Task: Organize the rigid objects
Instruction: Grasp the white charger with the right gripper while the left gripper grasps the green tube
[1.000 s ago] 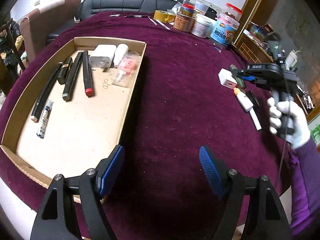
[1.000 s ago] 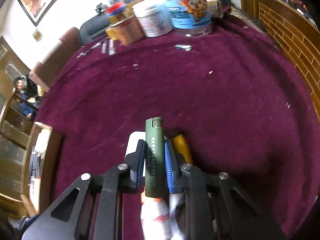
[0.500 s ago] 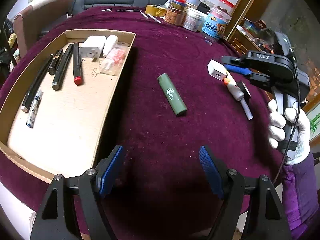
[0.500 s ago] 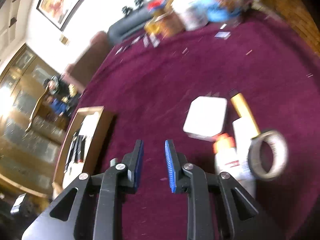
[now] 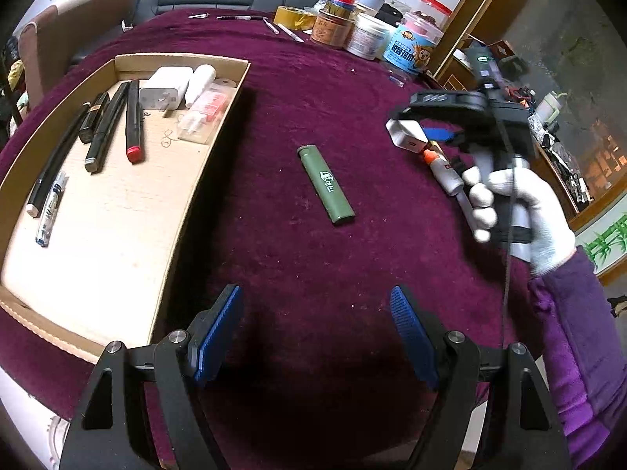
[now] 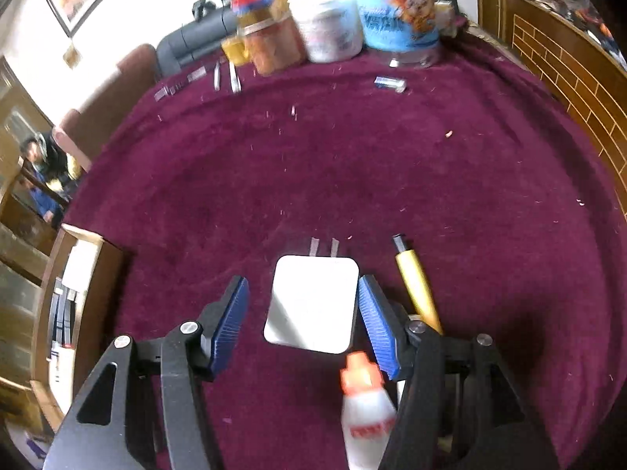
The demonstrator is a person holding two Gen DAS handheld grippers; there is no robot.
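Right tool (image 6: 303, 321), jaws just opening, straddles white charger (image 6: 313, 303); label unreadable.

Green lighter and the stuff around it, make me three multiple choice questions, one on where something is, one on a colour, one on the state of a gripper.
1. Where does the green lighter lie?
A. inside the cardboard tray
B. on the cloth between the tray and the right gripper
C. among the jars

2. What colour is the cap of the small glue bottle?
A. orange
B. green
C. black

3. How does the right gripper stand?
A. clamped on the lighter
B. shut with nothing in it
C. open around the white charger

Answers: 1 B, it lies alone on the maroon cloth, right of the cardboard tray. 2 A, the cap shows orange in the right wrist view. 3 C, its jaws have just been opening and the white charger sits between them with a gap on the left side.
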